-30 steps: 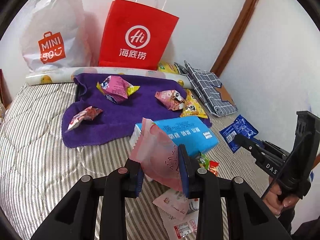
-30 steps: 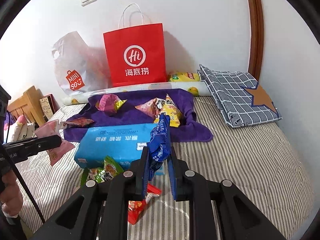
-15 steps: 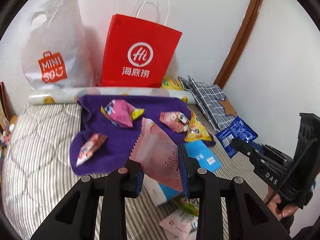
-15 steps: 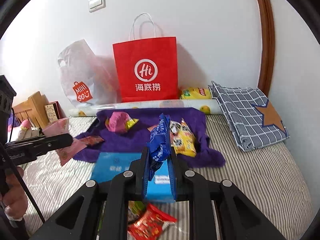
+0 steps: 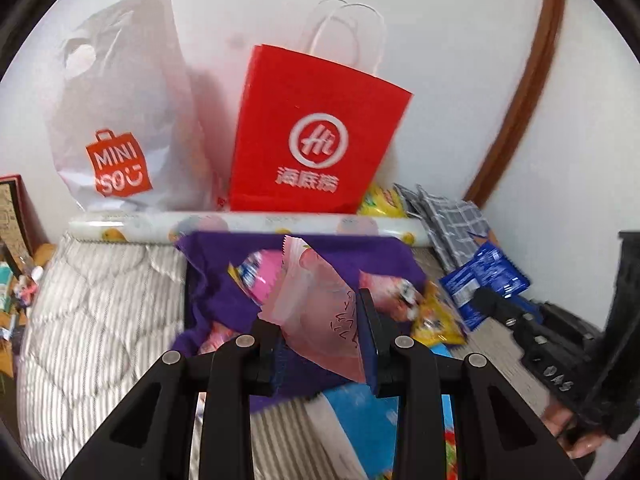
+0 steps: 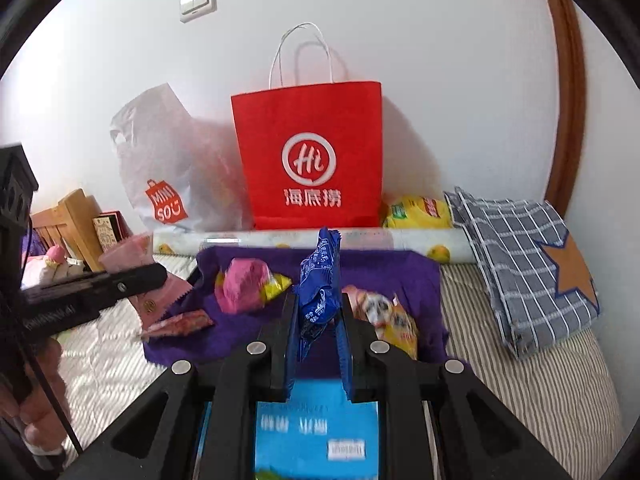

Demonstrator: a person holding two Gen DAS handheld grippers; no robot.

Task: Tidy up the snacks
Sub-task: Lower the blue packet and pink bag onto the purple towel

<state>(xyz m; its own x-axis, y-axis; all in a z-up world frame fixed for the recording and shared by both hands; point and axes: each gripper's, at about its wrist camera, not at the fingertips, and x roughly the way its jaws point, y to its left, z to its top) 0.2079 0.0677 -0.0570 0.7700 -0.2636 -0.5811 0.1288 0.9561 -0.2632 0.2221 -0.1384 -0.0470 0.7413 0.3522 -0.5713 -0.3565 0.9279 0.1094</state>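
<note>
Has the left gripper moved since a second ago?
Yes. The left gripper, holding the pink packet, moved toward the red bag, which looms larger.

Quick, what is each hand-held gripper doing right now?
Left hand-held gripper: closed on a pale pink snack packet.
Right hand-held gripper: closed on a blue crinkled snack packet.

Rear wall: red paper bag [image 6: 308,160] and white plastic bag [image 6: 176,160] stand upright, blocking passage.
Purple towel [image 6: 384,268]: scattered snack packets [image 6: 246,290]; bare patches between.
Right side: folded checked cloth [image 6: 524,264]; striped bedding [image 6: 532,392] open.
</note>
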